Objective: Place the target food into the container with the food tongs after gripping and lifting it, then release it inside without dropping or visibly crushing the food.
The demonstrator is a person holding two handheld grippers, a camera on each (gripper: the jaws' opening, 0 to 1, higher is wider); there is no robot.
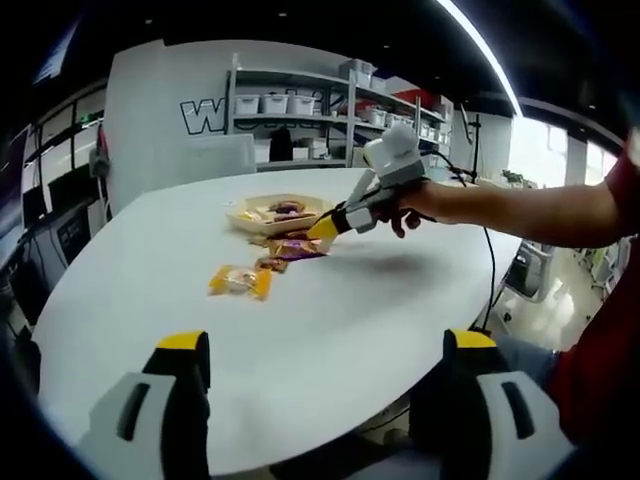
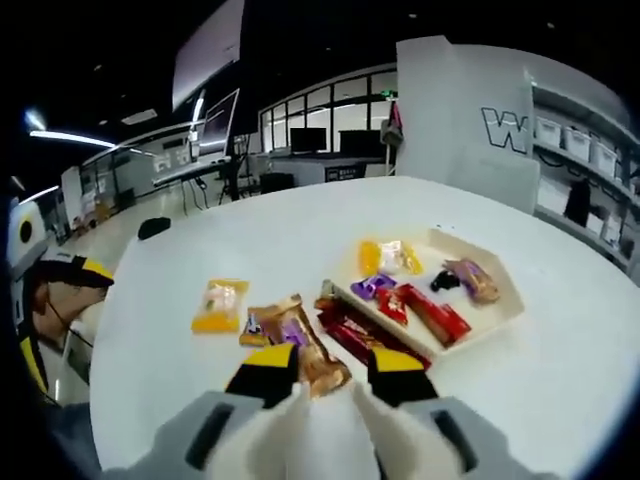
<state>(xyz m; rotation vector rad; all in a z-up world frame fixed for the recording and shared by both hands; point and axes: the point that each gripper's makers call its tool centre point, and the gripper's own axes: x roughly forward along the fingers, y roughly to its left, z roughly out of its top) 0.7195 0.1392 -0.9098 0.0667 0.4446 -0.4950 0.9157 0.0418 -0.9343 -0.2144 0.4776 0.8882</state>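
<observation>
The right gripper (image 2: 333, 372) is held with its jaws parted over the white table (image 2: 200, 250), gripping nothing, its yellow tips just short of a brown snack packet (image 2: 300, 345) and a red packet (image 2: 350, 338) lying at 12 o'clock from it. Beyond these, at 1 o'clock, a tray (image 2: 500, 312) holding several wrapped snacks is seen, and a yellow packet (image 2: 220, 305) lies alone on the table at 10 o'clock. The left gripper (image 1: 325, 345) is held wide open and empty at the near table edge, well apart from the yellow packet (image 1: 240, 281) at 11 o'clock and the tray (image 1: 240, 213) at 12 o'clock.
</observation>
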